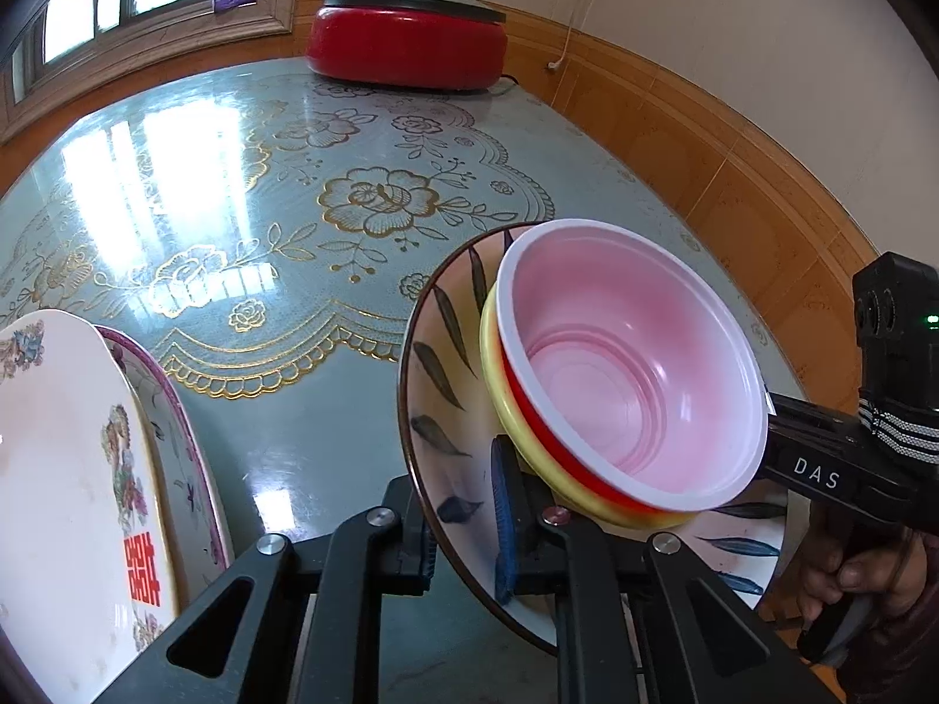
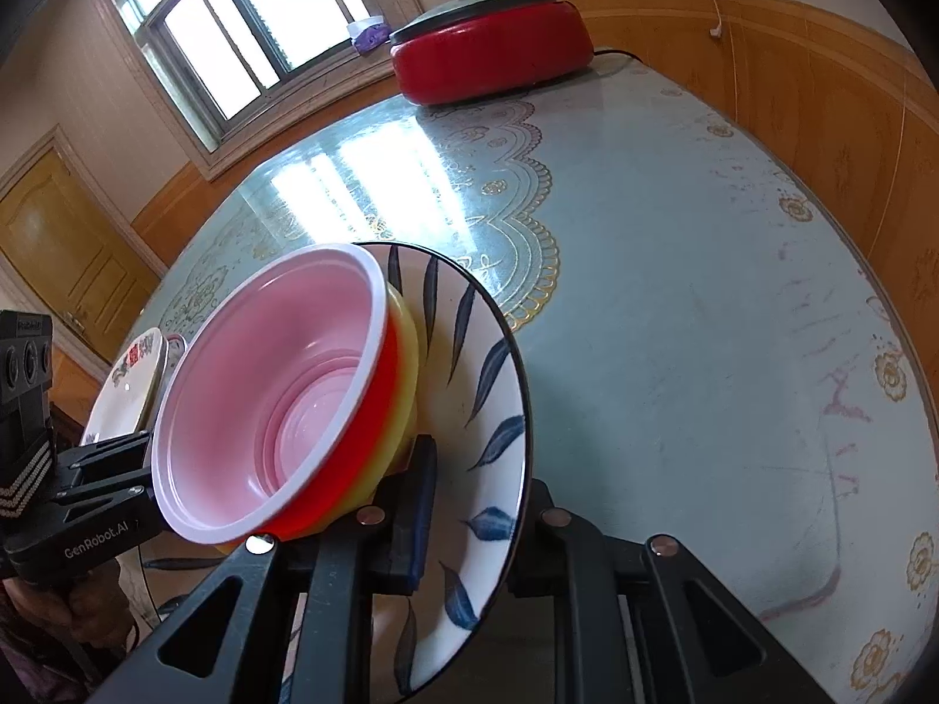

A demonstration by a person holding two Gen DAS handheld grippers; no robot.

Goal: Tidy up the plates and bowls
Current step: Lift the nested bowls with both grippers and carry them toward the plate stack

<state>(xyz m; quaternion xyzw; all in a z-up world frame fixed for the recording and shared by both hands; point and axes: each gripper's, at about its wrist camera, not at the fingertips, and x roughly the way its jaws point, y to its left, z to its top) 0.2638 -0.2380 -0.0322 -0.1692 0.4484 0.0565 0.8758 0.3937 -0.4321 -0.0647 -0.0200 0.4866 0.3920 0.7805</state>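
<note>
Risk lies in tilt: both the left gripper [image 1: 463,534] and right gripper [image 2: 469,534] have jaws clenched on the leaf-patterned plate [image 1: 446,410], lower centre, so the stacked bowls [image 1: 634,375] could slide off onto the surface [image 1: 281,223].

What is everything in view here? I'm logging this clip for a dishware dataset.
leaf plate: one, white with dark blue leaves, clamped at opposite rims by both grippers
bowls: two nested, pink-lined red inside yellow, on the leaf plate
floral plates: two, white and pink-rimmed, stacked at the table's left edge
electric pot: one, red with grey lid, far side of table
table: one, teal cloth with gold flowers
left gripper: black, shut on the plate rim
right gripper: black, shut on the opposite rim
hand: one, holding the right gripper
</note>
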